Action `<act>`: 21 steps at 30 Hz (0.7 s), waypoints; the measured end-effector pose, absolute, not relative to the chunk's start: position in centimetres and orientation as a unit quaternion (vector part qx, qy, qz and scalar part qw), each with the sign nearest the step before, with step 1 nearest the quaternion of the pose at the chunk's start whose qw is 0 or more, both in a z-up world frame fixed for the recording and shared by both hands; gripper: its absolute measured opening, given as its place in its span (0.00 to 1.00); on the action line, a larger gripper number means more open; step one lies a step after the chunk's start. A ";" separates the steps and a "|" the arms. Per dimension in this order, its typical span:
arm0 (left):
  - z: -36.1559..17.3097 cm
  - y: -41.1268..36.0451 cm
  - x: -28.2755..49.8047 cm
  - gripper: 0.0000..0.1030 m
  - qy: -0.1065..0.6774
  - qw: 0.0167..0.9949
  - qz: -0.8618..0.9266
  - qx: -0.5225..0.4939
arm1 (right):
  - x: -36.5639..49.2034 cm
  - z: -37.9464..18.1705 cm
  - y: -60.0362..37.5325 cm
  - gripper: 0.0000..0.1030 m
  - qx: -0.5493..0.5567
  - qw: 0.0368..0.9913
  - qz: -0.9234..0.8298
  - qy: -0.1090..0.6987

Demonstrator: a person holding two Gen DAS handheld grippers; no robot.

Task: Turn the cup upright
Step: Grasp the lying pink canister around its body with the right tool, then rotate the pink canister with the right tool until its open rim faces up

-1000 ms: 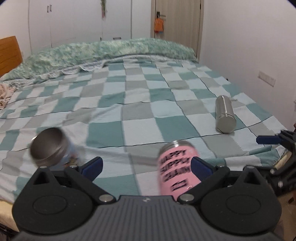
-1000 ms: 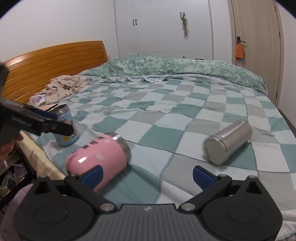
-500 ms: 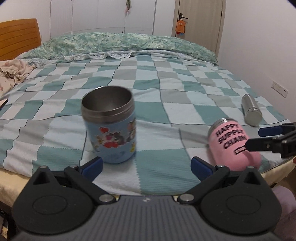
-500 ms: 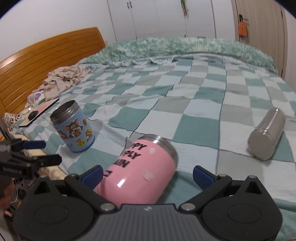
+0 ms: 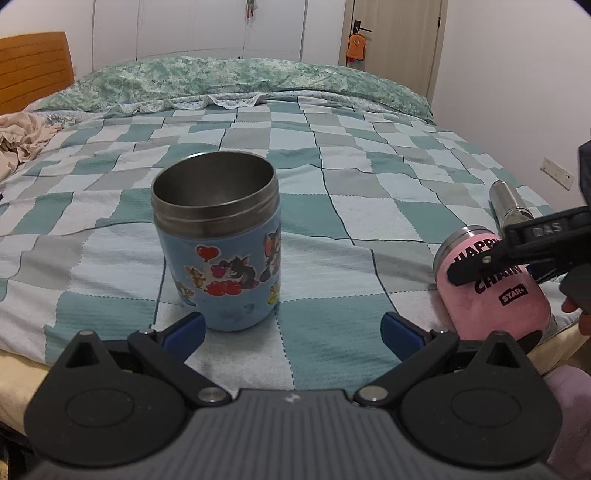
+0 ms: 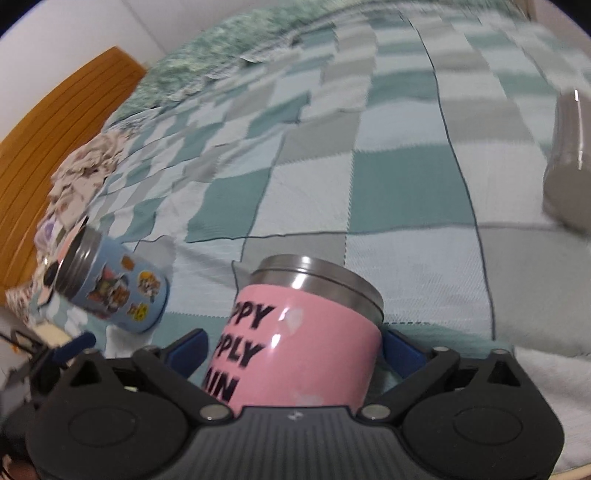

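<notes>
Sideways pink cup [image 6: 299, 339], rim fwd.

A bed [image 5: 332, 177] under a teal-and-grey checked blanket [image 5: 369, 206] fills the room. A wooden headboard [image 5: 33, 70] stands at left, white wardrobes [image 5: 199, 29] behind, and a beige door [image 5: 391, 40] beside a white wall [image 5: 517, 74].

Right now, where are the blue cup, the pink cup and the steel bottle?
blue cup [image 5: 225, 273], left wrist view, on its stickered side wall.
pink cup [image 6: 295, 339], right wrist view, on its pink lettered wall.
steel bottle [image 5: 508, 201], left wrist view, on its metal side.
</notes>
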State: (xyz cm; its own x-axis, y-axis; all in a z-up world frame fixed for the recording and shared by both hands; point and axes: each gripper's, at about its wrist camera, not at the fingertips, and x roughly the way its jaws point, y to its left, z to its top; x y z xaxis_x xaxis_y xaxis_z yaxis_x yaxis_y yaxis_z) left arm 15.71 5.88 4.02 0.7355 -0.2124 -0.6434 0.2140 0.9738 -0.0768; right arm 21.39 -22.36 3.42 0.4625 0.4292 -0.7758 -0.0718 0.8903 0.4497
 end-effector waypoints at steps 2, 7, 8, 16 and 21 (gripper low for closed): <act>4.0 6.0 15.8 1.00 0.347 0.930 -0.119 -0.008 | 21.9 2.5 -22.6 0.88 0.211 0.820 0.147 0.511; 4.3 5.8 15.7 1.00 0.345 0.931 -0.119 -0.009 | 22.1 2.2 -22.6 0.87 0.224 0.814 0.149 0.515; 4.4 5.7 15.6 1.00 0.345 0.931 -0.119 -0.010 | 22.2 2.3 -22.7 0.87 0.228 0.813 0.150 0.515; 4.8 5.2 15.1 1.00 0.346 0.930 -0.120 -0.012 | 19.6 3.2 -23.1 0.86 0.219 0.850 0.171 0.447; 5.2 5.5 14.5 1.00 0.341 0.933 -0.116 -0.018 | 17.1 4.6 -22.7 0.85 0.180 0.890 0.188 0.373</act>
State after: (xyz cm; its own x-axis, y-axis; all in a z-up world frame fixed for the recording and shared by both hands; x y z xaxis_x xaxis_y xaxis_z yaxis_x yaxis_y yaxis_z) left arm 14.51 5.52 5.16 0.7408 -0.2291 -0.6315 0.2039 0.9724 -0.1136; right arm 17.06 -22.68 4.61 0.6502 0.4697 -0.5972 -0.2009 0.8643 0.4612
